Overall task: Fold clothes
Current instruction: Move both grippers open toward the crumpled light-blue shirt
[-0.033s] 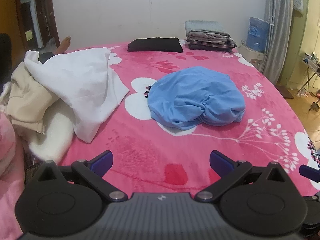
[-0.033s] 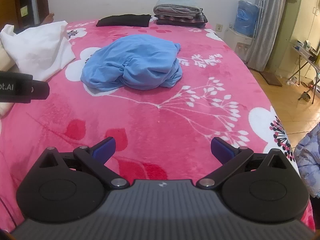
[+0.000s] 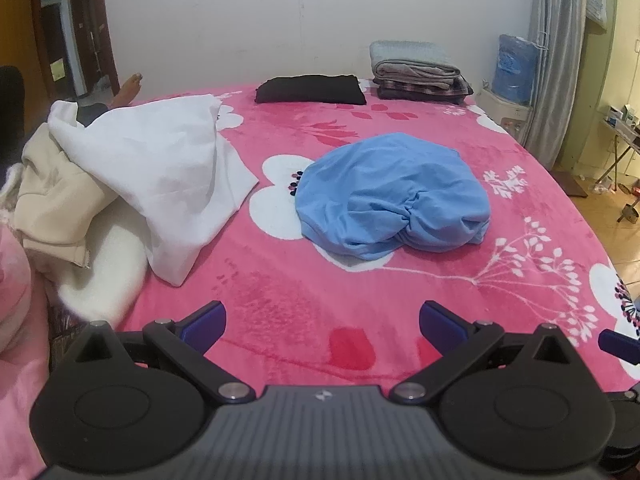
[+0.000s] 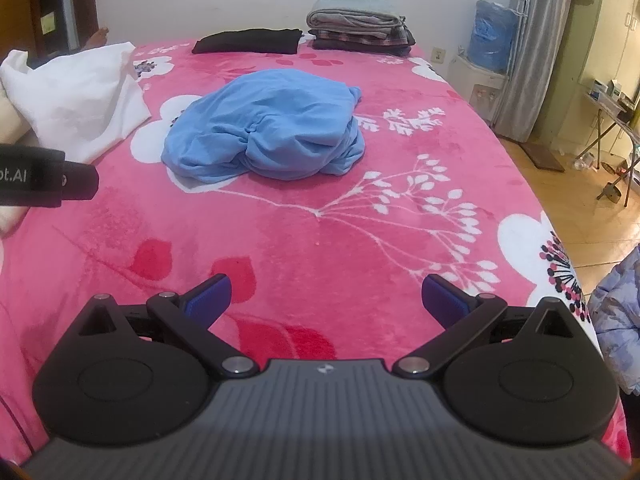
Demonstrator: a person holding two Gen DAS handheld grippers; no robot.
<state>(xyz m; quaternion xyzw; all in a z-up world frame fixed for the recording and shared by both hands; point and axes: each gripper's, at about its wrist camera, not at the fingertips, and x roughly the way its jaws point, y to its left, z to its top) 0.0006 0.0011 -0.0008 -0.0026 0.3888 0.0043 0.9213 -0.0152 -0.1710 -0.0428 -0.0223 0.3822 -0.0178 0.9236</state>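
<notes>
The blue garment lies crumpled in a rounded heap near the middle of the left wrist frame, on a pink blanket printed with white flowers; nothing touches it. In the right wrist view the same heap sits a little left of centre, in the upper half.

Starting at the left edge of the left wrist frame, a beige garment is bunched up, with a white cloth draped partly over it and spilling onto the blanket. The white cloth stops short of the blue heap, a strip of blanket between them. Behind it, in the upper left, a bare foot pokes up by the doorway. Further right along the top of the frame, a folded black garment lies flat by the wall, and just beside it stands a stack of folded clothes. At the upper right a blue water bottle stands next to a grey curtain.

Along the bottom of each frame the claws hang over the near part of the bed, well apart from the blue heap. The left gripper has its blue-tipped fingers spread wide with only blanket between them. The right gripper is likewise spread wide and empty.
</notes>
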